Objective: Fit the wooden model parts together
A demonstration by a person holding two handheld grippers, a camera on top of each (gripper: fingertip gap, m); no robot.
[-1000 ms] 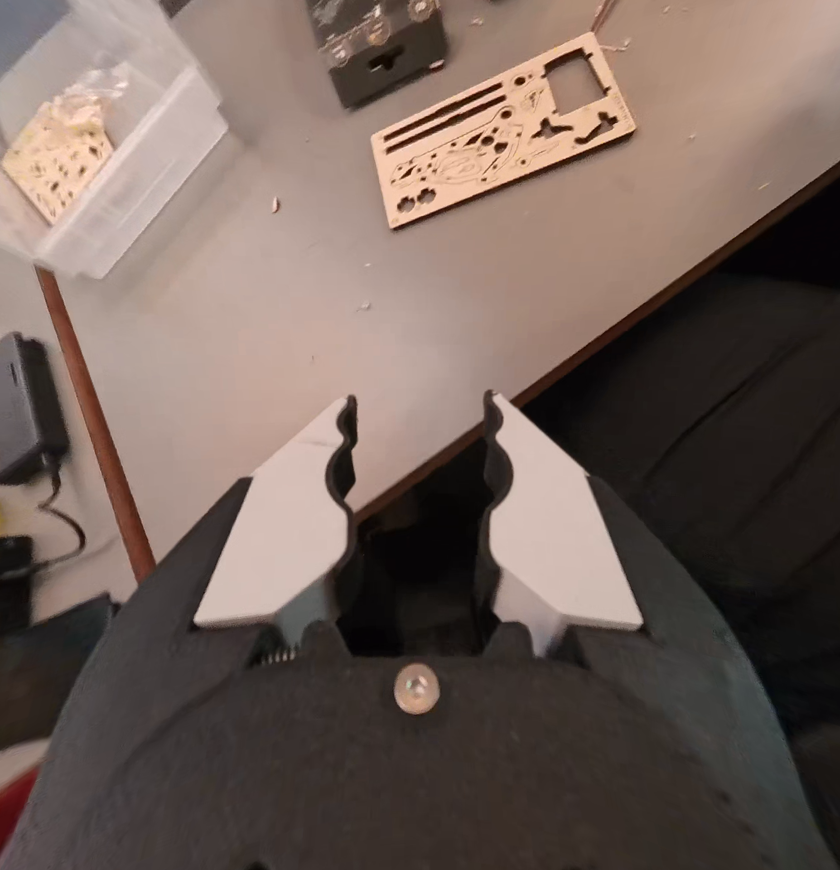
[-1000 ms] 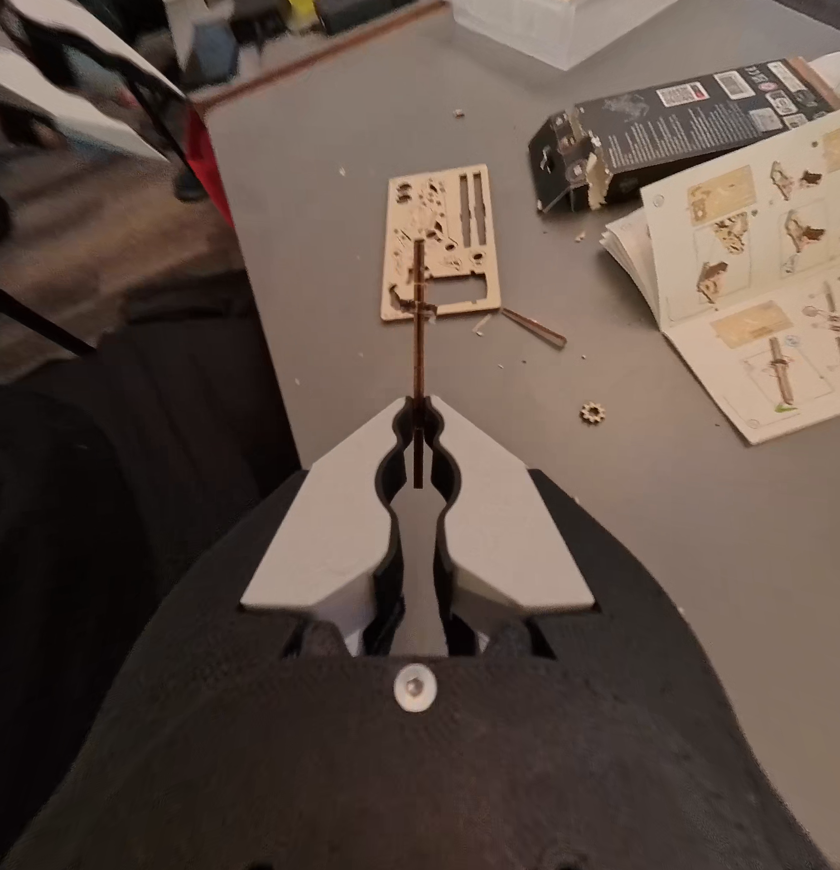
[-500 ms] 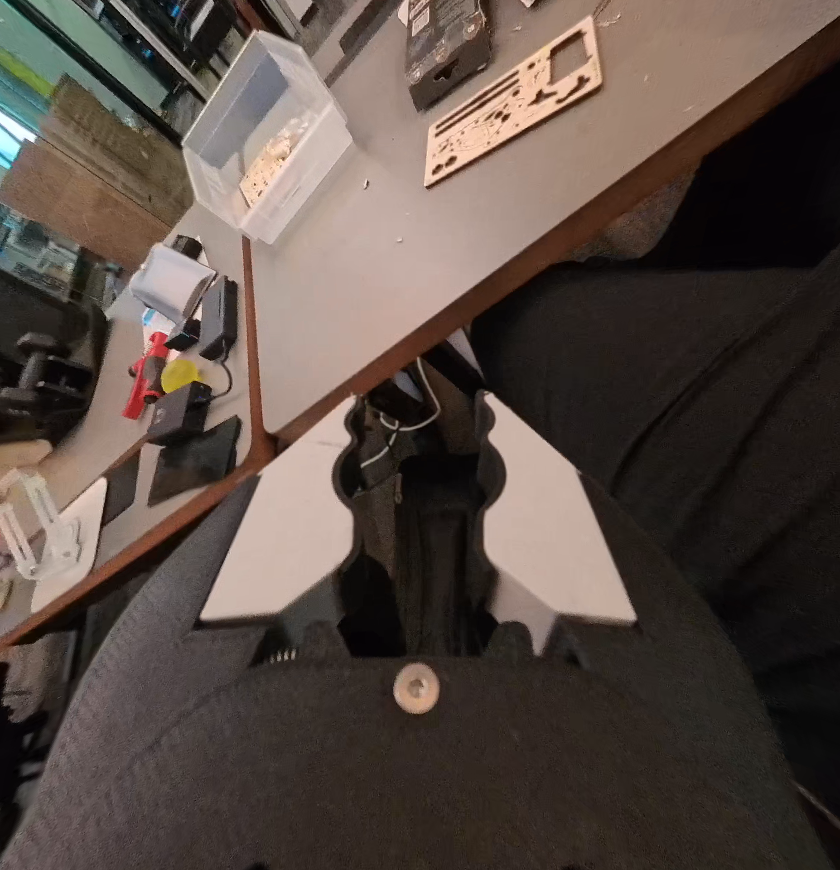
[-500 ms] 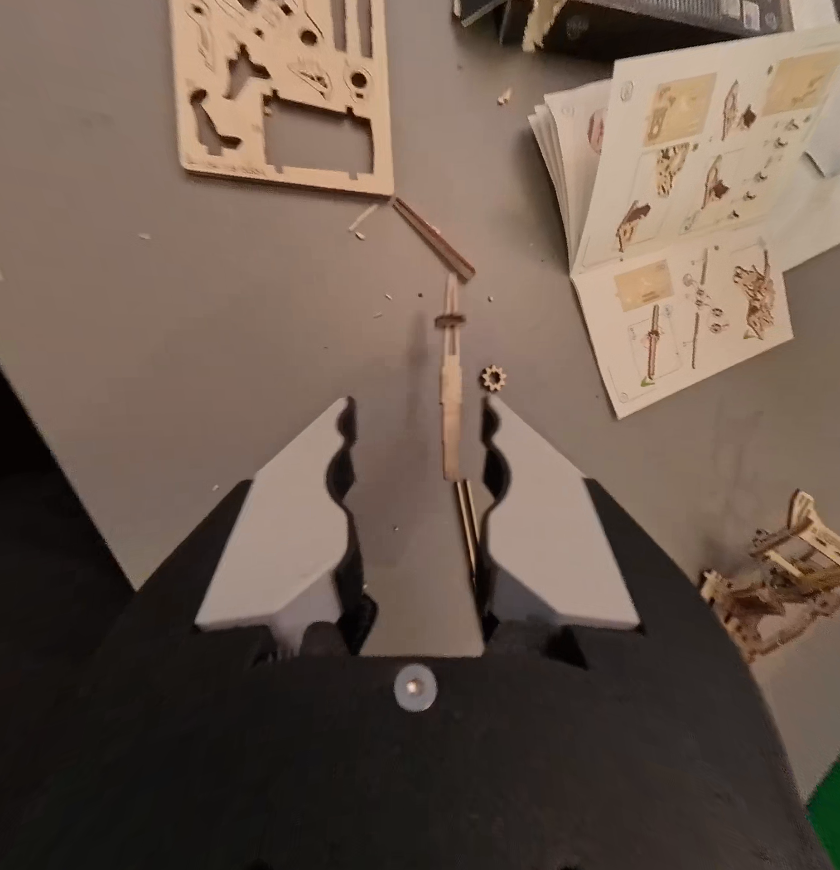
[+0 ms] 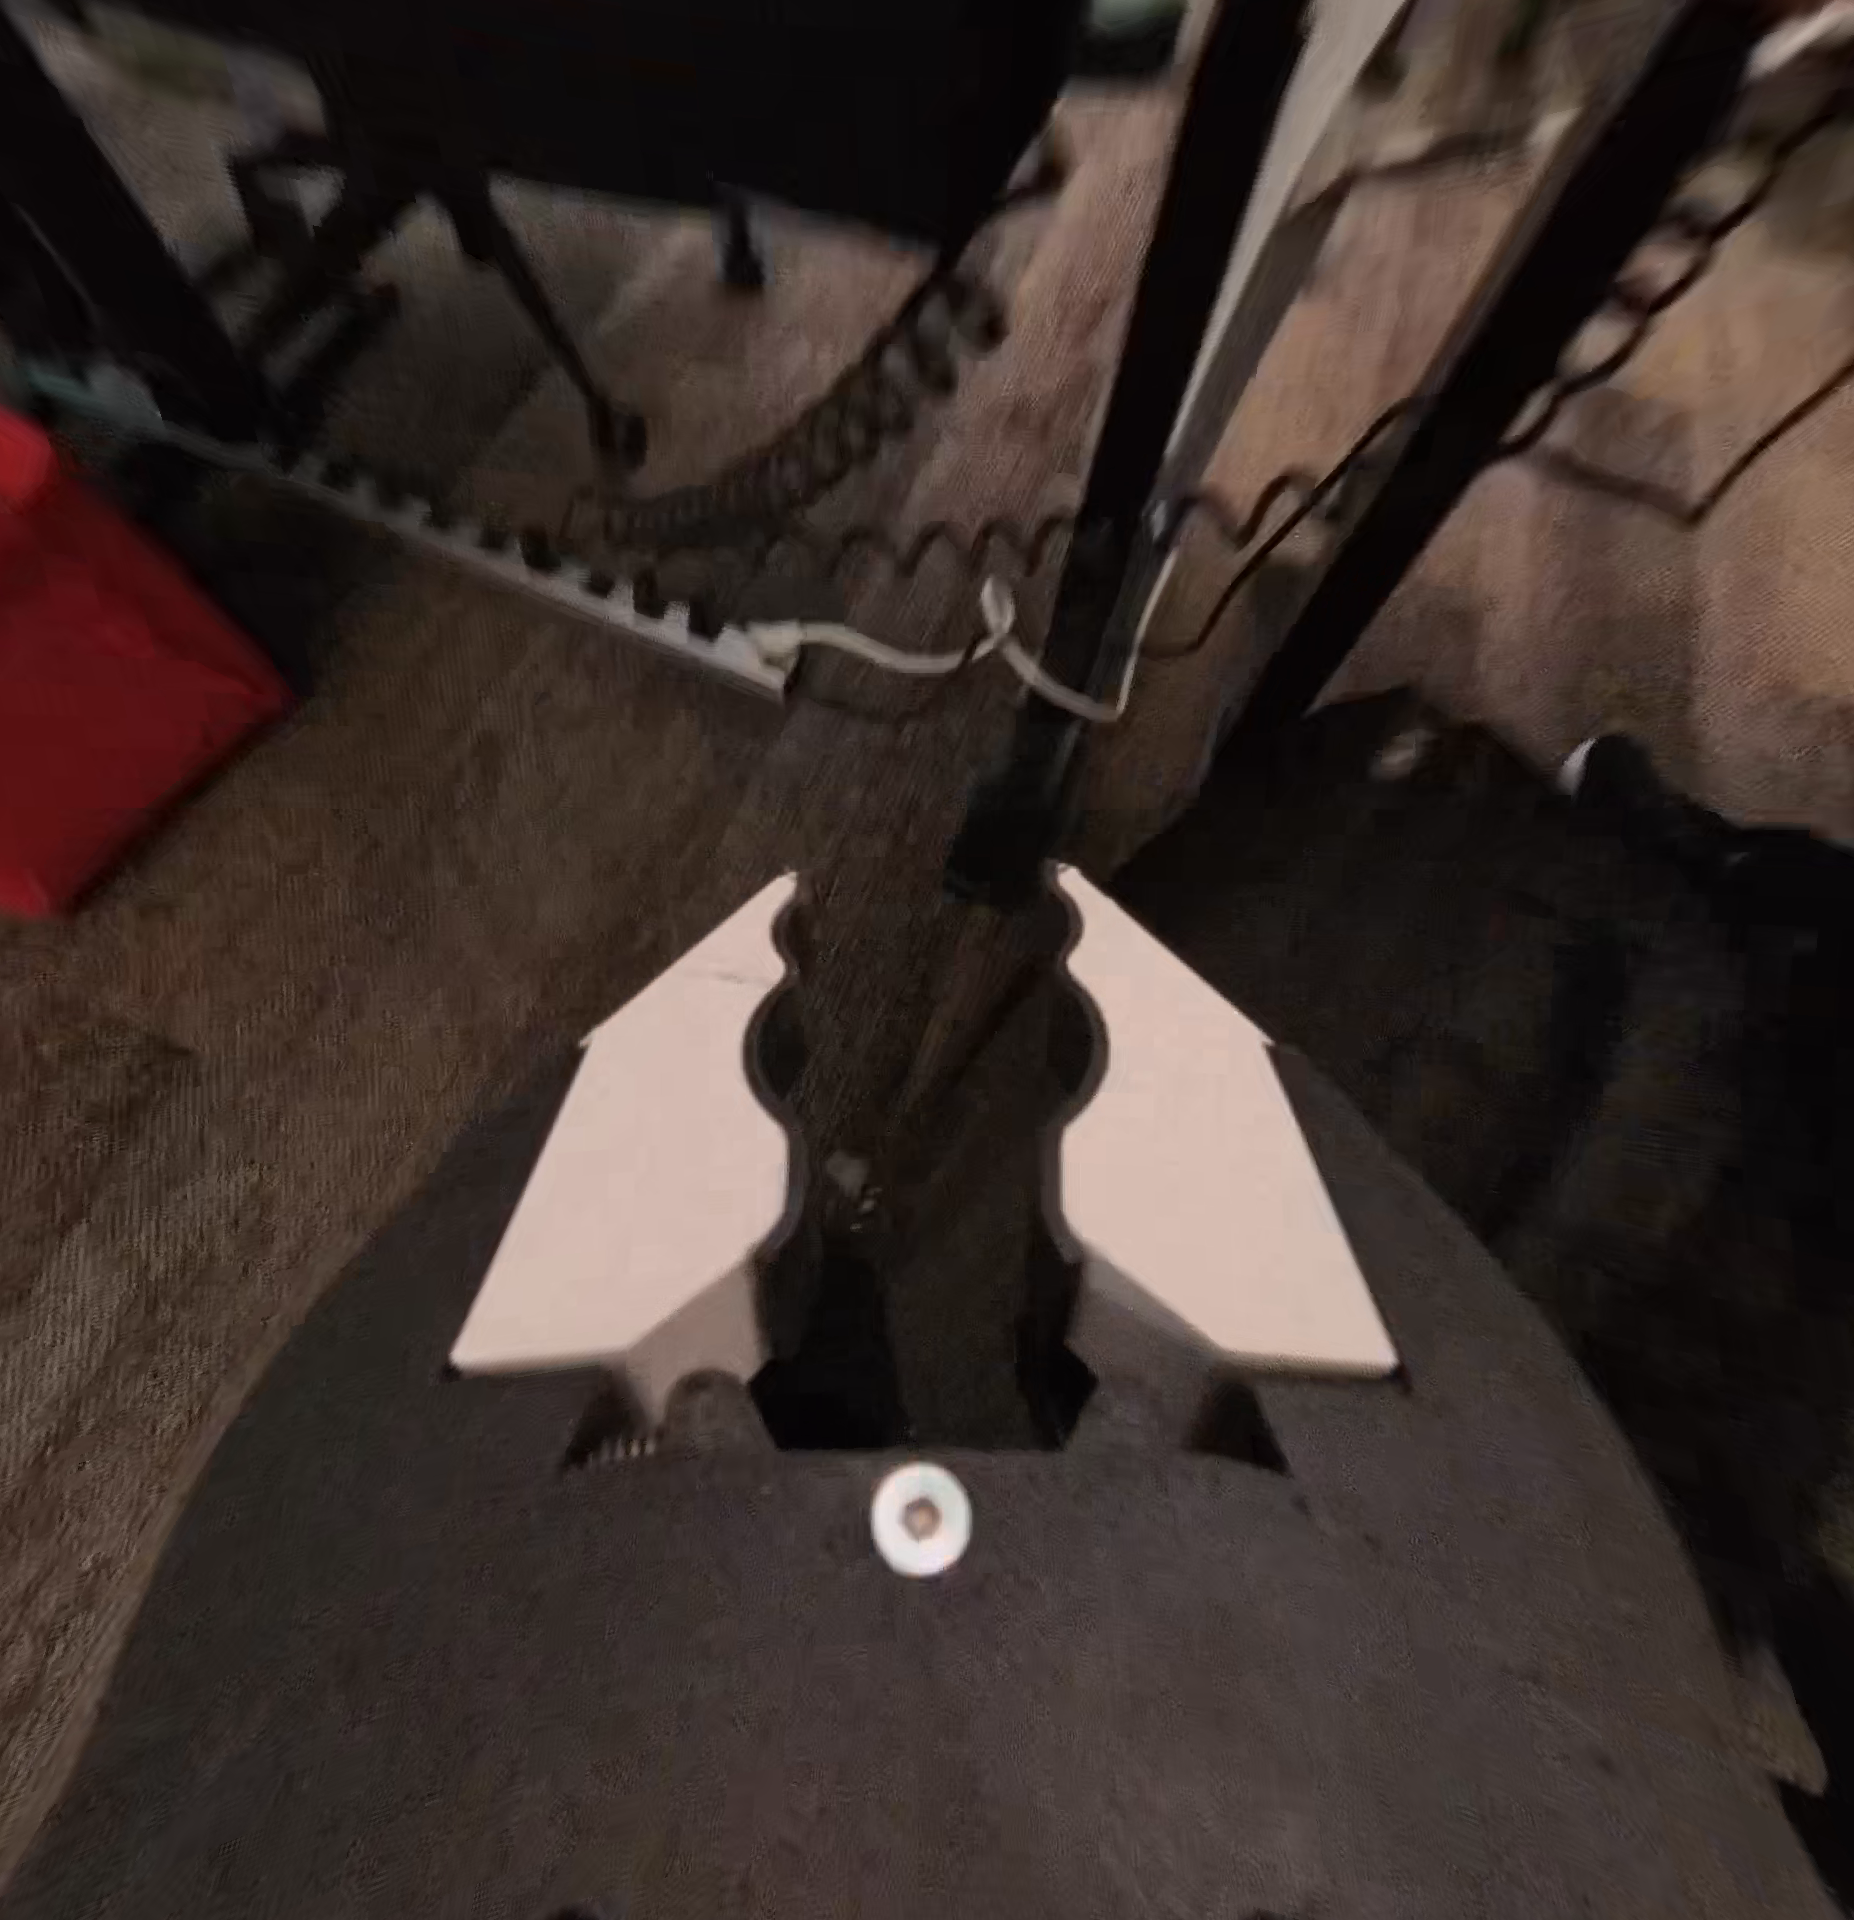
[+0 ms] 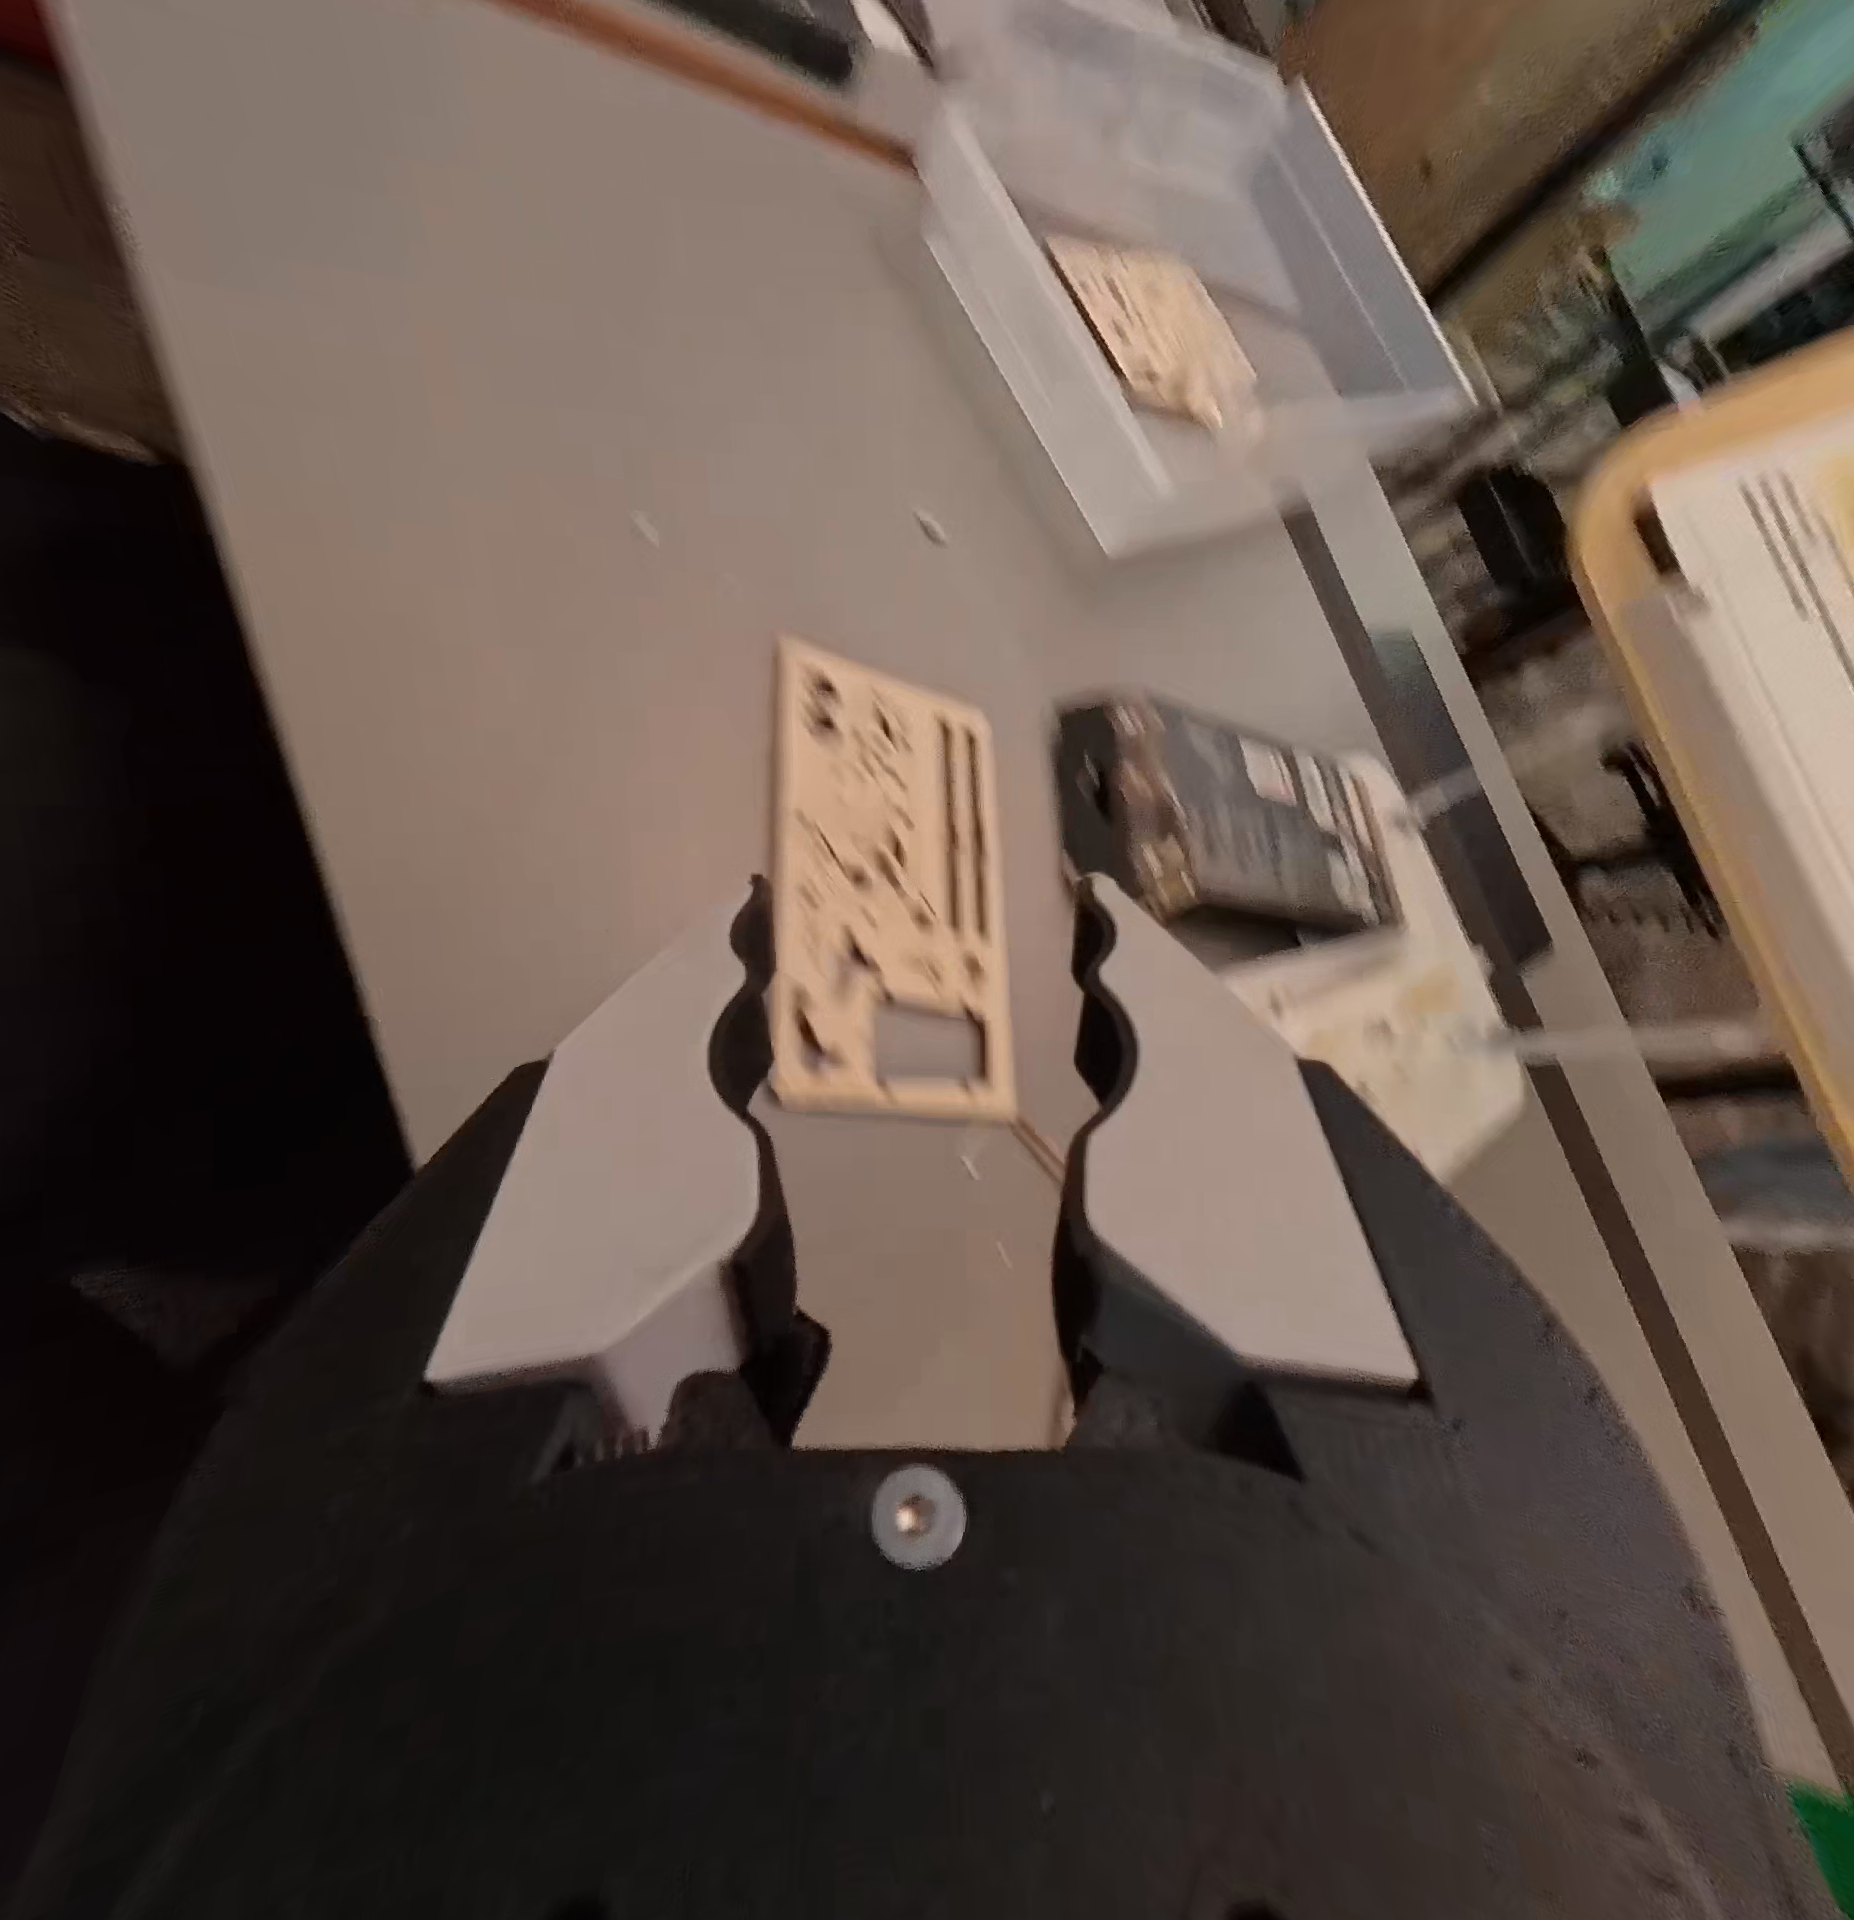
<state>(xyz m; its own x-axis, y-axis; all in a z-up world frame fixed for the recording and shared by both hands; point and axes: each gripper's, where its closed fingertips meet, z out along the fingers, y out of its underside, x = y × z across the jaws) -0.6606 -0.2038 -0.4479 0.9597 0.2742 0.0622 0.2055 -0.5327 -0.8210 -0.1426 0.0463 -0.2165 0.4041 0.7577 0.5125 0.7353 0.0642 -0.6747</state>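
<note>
**Over the surface edge, both tools empty**

Above the near edge of the grey surface (image 6: 507, 436), your right gripper (image 6: 918, 894) hangs with its fingers spread wide and nothing between them. It points straight at the wooden parts sheet (image 6: 887, 883), which lies flat just beyond the fingertips and makes the handiest landmark. To the right of that sheet sits the dark kit box (image 6: 1224, 821), and nearer you than the box the pale instruction booklet (image 6: 1401, 1029) shows partly behind the right finger. Beyond the sheet, well apart, a clear plastic tub (image 6: 1131, 312) holds another wooden sheet. A thin brown strip (image 6: 1037, 1141) peeps out just below the sheet's near right corner; it is too hidden to name with any certainty.

Your left gripper (image 5: 925, 883) is also spread wide and empty, but it faces the carpeted floor (image 5: 279, 1091), with black frame legs (image 5: 1141, 416), trailing cables (image 5: 902, 649) and a red box (image 5: 81, 665) ahead of it. No model part shows there.

With both tools bare, I judge no fitting is under way. Motion blur softens both views, so small loose pieces near the sheet cannot be made out.
</note>
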